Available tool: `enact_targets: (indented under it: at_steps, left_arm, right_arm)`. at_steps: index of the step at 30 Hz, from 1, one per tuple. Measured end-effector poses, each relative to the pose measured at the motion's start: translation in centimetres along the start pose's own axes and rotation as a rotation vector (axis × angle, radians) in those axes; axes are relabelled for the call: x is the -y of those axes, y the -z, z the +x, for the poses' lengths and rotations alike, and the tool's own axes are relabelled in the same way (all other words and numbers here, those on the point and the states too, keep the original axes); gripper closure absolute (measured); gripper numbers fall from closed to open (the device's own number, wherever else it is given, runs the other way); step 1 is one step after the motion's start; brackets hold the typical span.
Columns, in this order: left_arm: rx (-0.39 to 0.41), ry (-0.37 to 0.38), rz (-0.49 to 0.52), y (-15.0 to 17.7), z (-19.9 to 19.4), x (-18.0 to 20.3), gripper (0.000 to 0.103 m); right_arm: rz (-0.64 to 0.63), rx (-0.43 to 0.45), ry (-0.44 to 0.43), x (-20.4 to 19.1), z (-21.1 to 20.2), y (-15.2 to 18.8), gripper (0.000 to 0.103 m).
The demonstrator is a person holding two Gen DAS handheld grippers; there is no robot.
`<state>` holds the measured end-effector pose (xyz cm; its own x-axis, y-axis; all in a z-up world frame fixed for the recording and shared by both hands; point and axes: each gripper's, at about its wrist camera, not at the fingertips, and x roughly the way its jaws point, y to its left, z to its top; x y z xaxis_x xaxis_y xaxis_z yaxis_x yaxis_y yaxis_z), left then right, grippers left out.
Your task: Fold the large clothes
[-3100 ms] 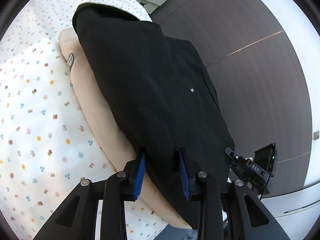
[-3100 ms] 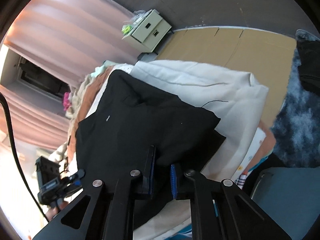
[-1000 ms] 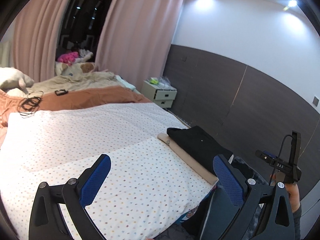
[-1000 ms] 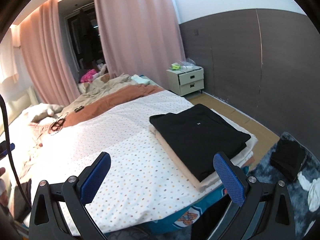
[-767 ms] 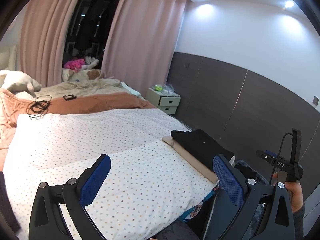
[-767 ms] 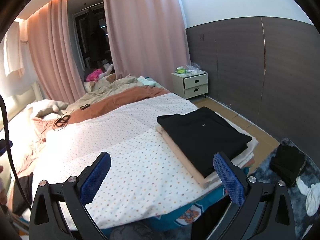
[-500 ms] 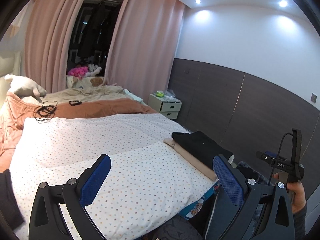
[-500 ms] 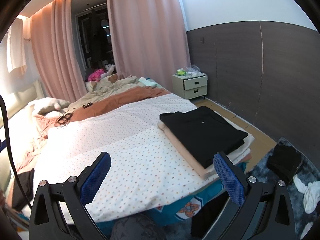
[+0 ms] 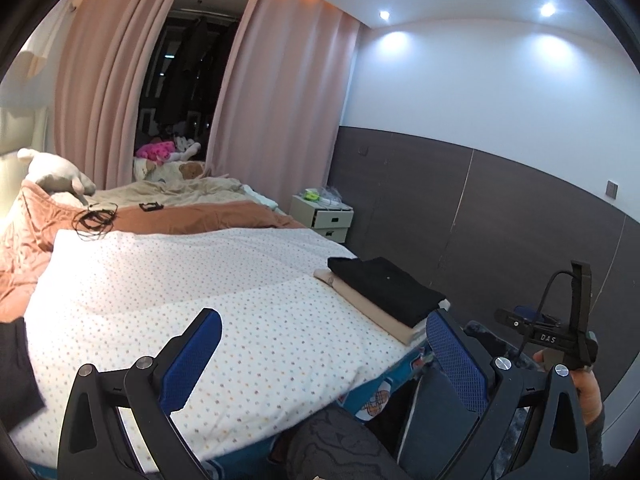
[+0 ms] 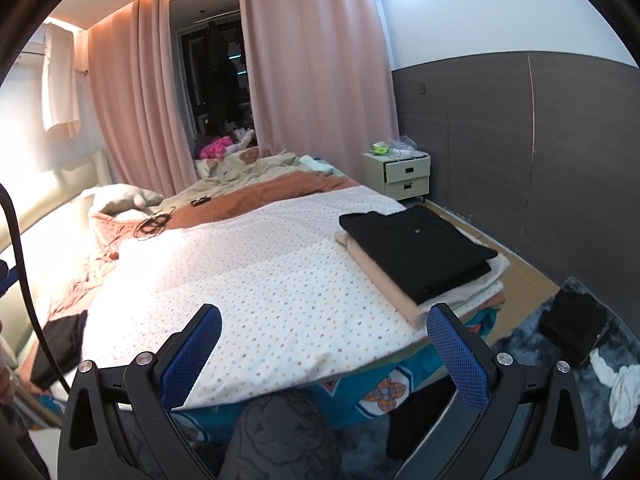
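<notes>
A folded black garment (image 10: 416, 250) lies on top of a stack of folded beige and white clothes (image 10: 380, 276) at the right edge of the bed with the dotted white sheet (image 10: 260, 280). The same black garment (image 9: 384, 286) shows in the left wrist view on the beige piece (image 9: 364, 306). My left gripper (image 9: 324, 344) is open and empty, held back from the bed. My right gripper (image 10: 324, 340) is open and empty, also back from the bed. The right gripper's body (image 9: 560, 332) shows at the right of the left wrist view.
A dark garment (image 10: 60, 340) hangs at the bed's left edge. Dark clothes (image 10: 572, 328) and white pieces (image 10: 616, 384) lie on a grey rug. A nightstand (image 10: 402, 176) stands by the dark wall. A brown blanket (image 10: 260, 196), cables (image 10: 154, 222) and soft toys lie farther back.
Both grippers let go of the black garment, opened wide and pulled back and up from the bed. Over the last second they have drifted a little farther back.
</notes>
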<state>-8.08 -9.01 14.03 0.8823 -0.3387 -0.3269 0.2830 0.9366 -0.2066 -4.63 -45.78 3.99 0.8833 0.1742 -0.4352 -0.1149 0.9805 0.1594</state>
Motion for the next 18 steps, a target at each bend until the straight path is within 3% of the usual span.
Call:
enact_targets:
  at_steps: [5, 18]
  left_arm:
    - [0.003, -0.037, 0.005, 2.6, -0.7, 0.4, 0.001]
    - [0.041, -0.227, -0.011, 8.8, -1.0, 0.3, 0.0]
  right_arm:
    - [-0.006, 0.01, -0.022, 0.0, -0.7, 2.0, 0.0]
    - [-0.041, 0.001, -0.071, -1.4, 0.0, 6.3, 0.0]
